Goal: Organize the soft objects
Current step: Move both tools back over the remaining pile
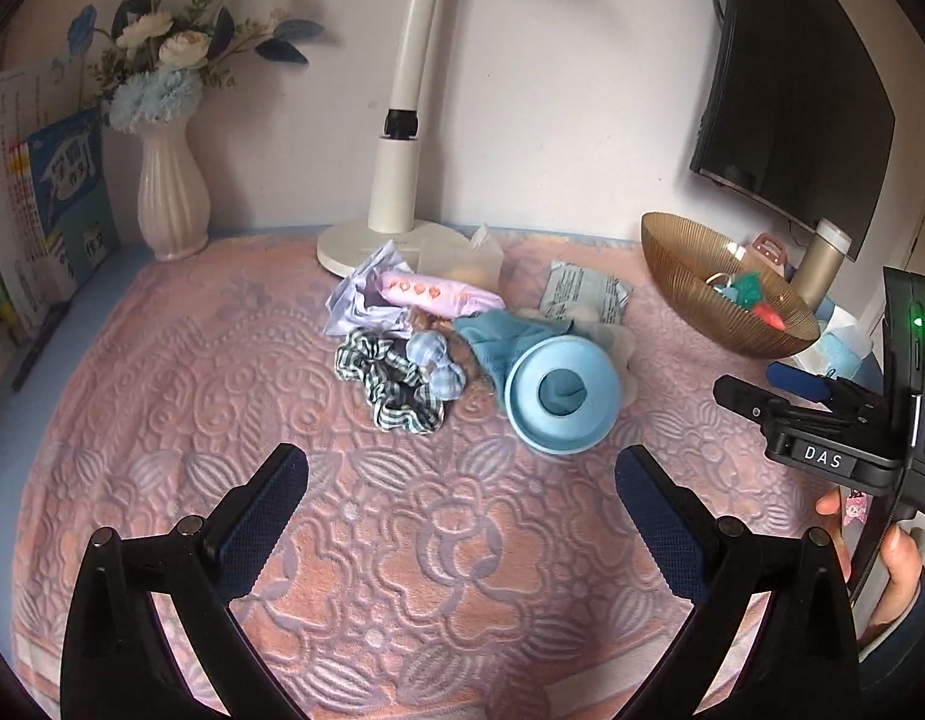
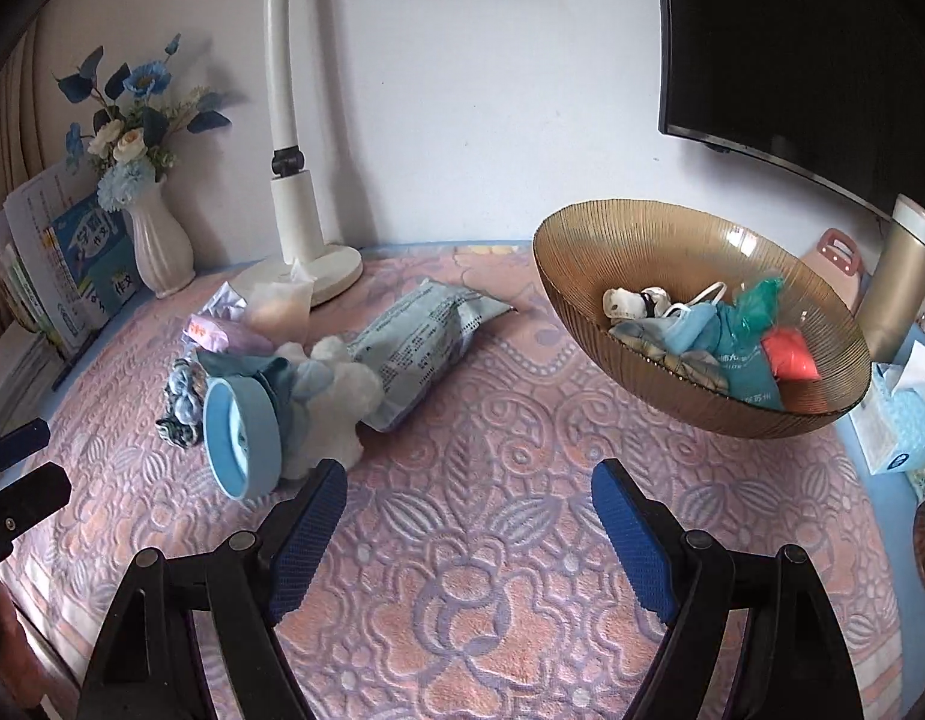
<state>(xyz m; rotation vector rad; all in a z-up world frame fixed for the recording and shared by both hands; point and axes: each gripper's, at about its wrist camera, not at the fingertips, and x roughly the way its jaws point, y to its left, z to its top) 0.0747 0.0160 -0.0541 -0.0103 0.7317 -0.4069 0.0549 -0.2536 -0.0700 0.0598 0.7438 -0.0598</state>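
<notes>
A pile of soft things lies mid-table: a checked scrunchie (image 1: pixel 390 387), a blue gingham bow (image 1: pixel 432 366), a pink pouch (image 1: pixel 441 294), a teal cloth (image 1: pixel 498 339), a round blue case (image 1: pixel 561 396) and a grey packet (image 1: pixel 585 294). The pile also shows in the right wrist view, with the blue case (image 2: pixel 243 435), a white plush (image 2: pixel 348 396) and the packet (image 2: pixel 423 348). An amber bowl (image 2: pixel 582 276) at right holds masks and small bags. My left gripper (image 1: pixel 462 480) is open and empty, short of the pile. My right gripper (image 2: pixel 468 498) is open and empty, between pile and bowl.
A pink patterned cloth (image 1: pixel 402 540) covers the table. A white lamp base (image 1: pixel 366 240), a white vase with blue flowers (image 1: pixel 171 198) and books (image 1: pixel 54 210) stand along the back. A monitor (image 2: pixel 810 60), a gold bottle (image 2: pixel 900 282) and a tissue pack (image 2: pixel 900 426) stand at right.
</notes>
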